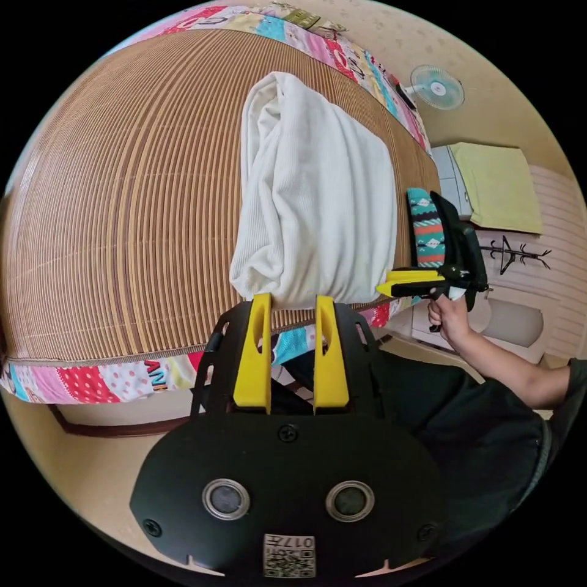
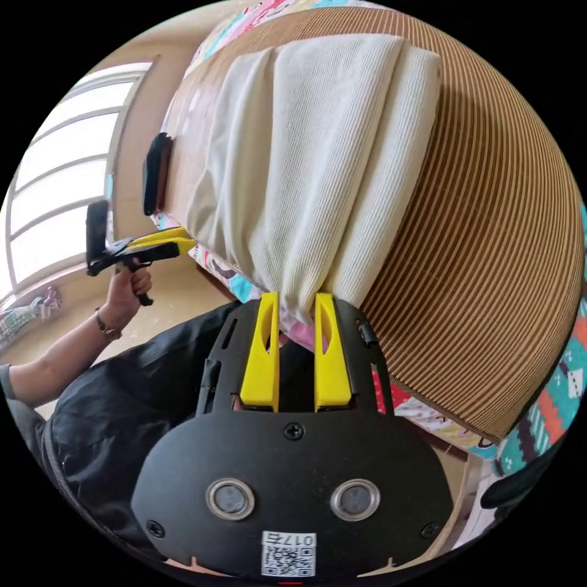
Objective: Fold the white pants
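Two yellow jaws of the left gripper (image 1: pixel 292 301) stand apart in the left gripper view, their tips at the near hem of the white pants (image 1: pixel 315 189), pinching nothing. The pants lie folded on the bamboo mat (image 1: pixel 122 214), running toward 12 o'clock. At 3 o'clock, a hand (image 1: pixel 449 318) holds the right gripper (image 1: pixel 385 287).

In the right gripper view, the right gripper (image 2: pixel 296 301) has its jaws parted either side of a bunched fold of the pants (image 2: pixel 318 159); whether they press it, I cannot tell. At 9 o'clock, the left gripper (image 2: pixel 186 241) reaches the hem
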